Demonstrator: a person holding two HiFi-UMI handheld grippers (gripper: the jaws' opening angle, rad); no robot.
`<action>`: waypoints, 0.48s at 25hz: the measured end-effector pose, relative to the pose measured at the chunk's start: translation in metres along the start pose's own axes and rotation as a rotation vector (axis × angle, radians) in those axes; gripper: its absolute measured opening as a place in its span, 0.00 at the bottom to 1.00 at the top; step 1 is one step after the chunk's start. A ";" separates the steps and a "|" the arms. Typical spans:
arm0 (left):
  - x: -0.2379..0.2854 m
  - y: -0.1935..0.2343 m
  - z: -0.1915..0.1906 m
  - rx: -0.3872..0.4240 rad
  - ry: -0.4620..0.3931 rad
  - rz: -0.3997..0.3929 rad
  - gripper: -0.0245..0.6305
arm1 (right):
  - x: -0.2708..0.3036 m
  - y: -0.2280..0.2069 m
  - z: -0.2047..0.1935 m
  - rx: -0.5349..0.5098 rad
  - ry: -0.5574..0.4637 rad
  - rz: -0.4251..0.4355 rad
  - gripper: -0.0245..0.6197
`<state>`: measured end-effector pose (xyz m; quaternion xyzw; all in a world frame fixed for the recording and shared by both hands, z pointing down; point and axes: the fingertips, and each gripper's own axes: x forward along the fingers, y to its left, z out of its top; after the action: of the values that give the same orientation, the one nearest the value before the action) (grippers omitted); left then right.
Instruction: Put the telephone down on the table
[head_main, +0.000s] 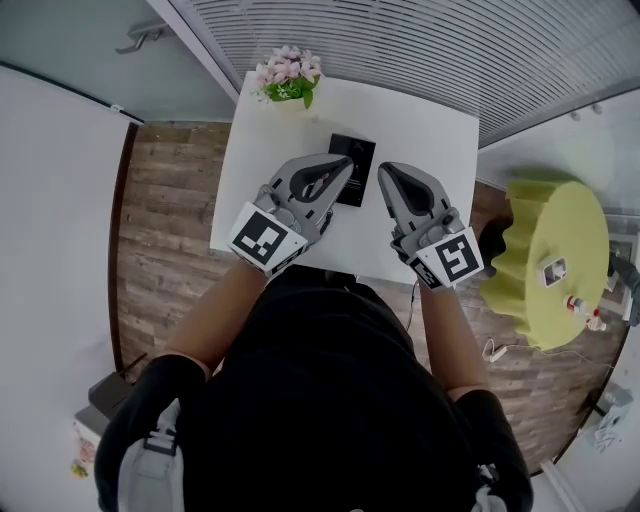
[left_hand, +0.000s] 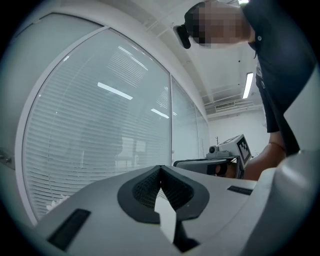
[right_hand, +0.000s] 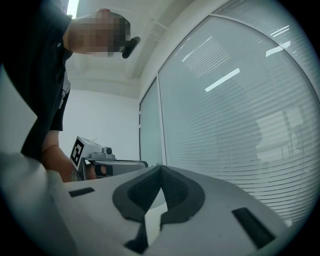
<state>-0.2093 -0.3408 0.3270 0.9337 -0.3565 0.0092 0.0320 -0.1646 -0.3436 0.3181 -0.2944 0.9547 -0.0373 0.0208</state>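
A flat black telephone (head_main: 354, 160) lies on the small white table (head_main: 420, 140), near its middle. My left gripper (head_main: 346, 164) hovers above the table with its tip over the phone's left edge; its jaws are shut with nothing between them. Just to the phone's right, my right gripper (head_main: 384, 172) is also shut and holds nothing. In the left gripper view the closed jaws (left_hand: 161, 168) point level at a blinded glass wall, with the right gripper (left_hand: 227, 159) beside them. The right gripper view shows its closed jaws (right_hand: 161, 168) and the left gripper (right_hand: 102, 162). Neither gripper view shows the phone.
A pot of pink flowers (head_main: 288, 78) stands at the table's far left corner. A round yellow-green stool (head_main: 556, 255) with small items on it stands to the right. Glass walls with blinds (head_main: 420, 40) run behind the table. The floor is wood planks (head_main: 165, 230).
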 end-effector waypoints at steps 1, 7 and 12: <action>0.000 -0.001 -0.001 0.002 0.000 -0.001 0.05 | -0.001 0.000 0.000 -0.001 -0.001 0.000 0.07; -0.001 -0.003 -0.005 0.016 0.007 -0.001 0.05 | -0.002 0.003 0.003 -0.019 -0.009 -0.002 0.07; -0.003 -0.003 -0.008 0.020 0.018 -0.004 0.05 | -0.001 0.005 0.002 -0.025 -0.007 -0.005 0.07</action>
<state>-0.2094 -0.3367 0.3345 0.9345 -0.3543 0.0211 0.0259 -0.1668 -0.3390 0.3159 -0.2972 0.9543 -0.0245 0.0205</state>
